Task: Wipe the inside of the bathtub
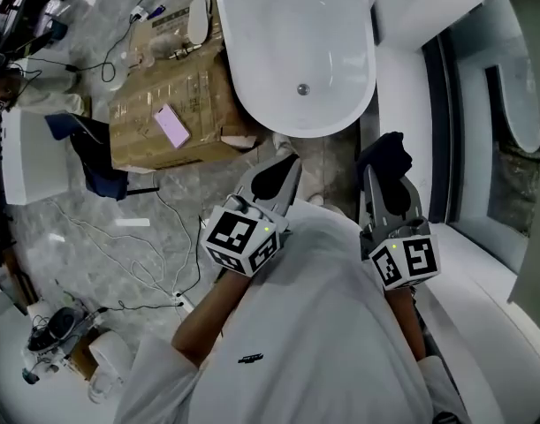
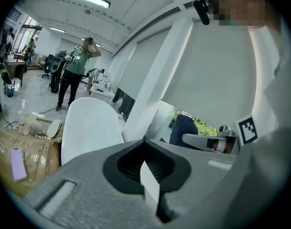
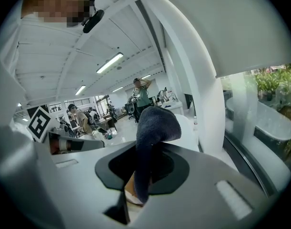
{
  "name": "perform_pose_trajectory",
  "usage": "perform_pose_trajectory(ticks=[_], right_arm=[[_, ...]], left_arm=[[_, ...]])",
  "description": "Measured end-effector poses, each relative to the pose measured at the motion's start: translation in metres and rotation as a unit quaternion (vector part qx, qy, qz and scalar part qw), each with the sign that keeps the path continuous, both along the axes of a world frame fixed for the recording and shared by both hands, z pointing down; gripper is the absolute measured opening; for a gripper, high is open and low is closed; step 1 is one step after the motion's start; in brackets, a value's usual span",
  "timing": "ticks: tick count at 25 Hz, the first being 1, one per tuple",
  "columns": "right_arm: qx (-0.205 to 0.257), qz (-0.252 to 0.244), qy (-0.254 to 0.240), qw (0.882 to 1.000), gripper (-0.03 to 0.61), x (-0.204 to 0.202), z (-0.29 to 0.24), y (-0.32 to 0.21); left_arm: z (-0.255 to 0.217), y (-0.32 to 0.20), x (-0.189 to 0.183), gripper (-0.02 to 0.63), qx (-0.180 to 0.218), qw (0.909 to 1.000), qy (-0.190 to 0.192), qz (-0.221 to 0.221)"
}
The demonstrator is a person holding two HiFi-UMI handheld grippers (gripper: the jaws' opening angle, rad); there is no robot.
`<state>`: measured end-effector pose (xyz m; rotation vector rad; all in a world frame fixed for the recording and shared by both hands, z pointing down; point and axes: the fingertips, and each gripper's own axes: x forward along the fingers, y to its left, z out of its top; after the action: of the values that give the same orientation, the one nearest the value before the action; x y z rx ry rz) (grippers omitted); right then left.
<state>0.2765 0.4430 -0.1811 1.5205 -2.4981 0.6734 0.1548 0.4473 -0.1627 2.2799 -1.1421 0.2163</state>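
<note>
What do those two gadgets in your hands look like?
The left gripper and right gripper match. Both are pale grey, two-jawed, with a black recess where the jaws meet. Each carries a cube of black-and-white square markers with a small green light. The person wears a white shirt.

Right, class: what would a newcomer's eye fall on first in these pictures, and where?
The big white bathtub fills the top of the head view, empty. Below it, the right gripper clamps a dark blue cloth, while the left gripper is shut on nothing.
</note>
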Motion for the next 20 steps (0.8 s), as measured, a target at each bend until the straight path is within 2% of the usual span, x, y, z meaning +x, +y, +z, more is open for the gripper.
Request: perform_pose_trajectory(ticks=[6,11,16,20], right_arm=[[-0.004,0.016,0.01,1.0,0.052,-0.008,-0.009,-0.101],[-0.028,0.01,0.007,1.0,0.052,-0.027,-0.001,-0.169],[-0.047,-0.022,0.018,0.998,0.052,-0.044,0.009,-0.221],[-0.06,-0.068,0.013,0.996,0.052,-0.057,0.018,-0.258]], left_arm=[[-0.01,-0.098,-0.01,-0.003,0.014,0.9988,-0.019,0.044],[-0.002,-0.161,-0.029,-0.005,-0.002,0.9987,-0.017,0.049],[0.004,-0.206,-0.044,-0.004,-0.013,0.9991,-0.021,0.034],[0.013,-0.236,-0.048,-0.004,-0.032,0.9993,-0.022,0.003]])
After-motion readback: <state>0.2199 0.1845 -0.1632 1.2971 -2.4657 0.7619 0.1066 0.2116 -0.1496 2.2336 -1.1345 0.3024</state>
